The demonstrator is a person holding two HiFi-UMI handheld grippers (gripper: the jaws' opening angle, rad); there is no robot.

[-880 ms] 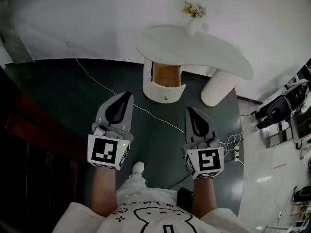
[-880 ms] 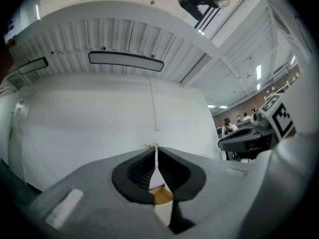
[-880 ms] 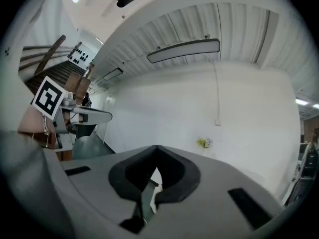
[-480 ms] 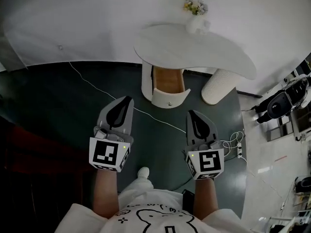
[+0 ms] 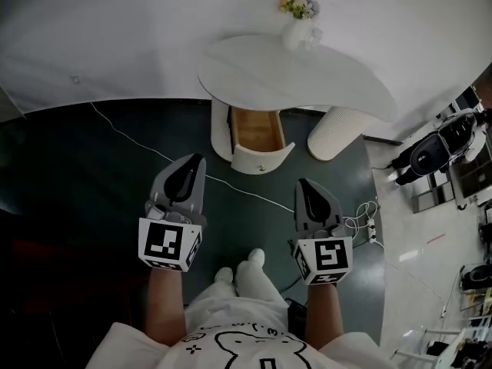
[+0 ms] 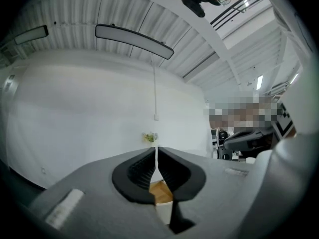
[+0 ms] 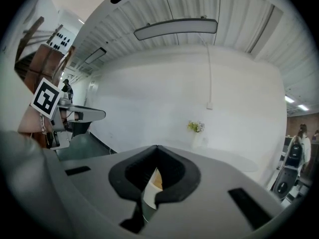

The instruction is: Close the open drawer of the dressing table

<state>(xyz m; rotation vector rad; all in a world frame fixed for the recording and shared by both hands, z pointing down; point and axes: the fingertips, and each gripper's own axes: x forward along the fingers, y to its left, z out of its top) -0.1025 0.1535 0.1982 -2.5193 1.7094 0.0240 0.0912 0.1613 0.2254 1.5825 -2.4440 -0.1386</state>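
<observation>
Drawer (image 5: 254, 133) open, wooden inside showing, front well apart from both tools. Nearest, left tool (image 5: 196, 162) and right tool (image 5: 304, 186), jaws together on nothing, above dark floor (image 5: 108, 152). Closing not yet begun: approach and push left to do. Farther, white tabletop (image 5: 323, 83) above the drawer, flower vase (image 5: 296, 23) at its back.

Your left gripper (image 5: 197, 160) and right gripper (image 5: 301, 183): grey moulded shells, teardrop-shaped from above, black inside. Black ribbed pads (image 6: 142, 171) line the jaws. Each has a white cube with black square markers at its rear: left cube (image 5: 169, 243), right cube (image 5: 323, 258). You wear a white T-shirt (image 5: 246, 348) with a black line drawing, white trousers (image 5: 254, 287) and white shoes (image 5: 257, 257).
</observation>
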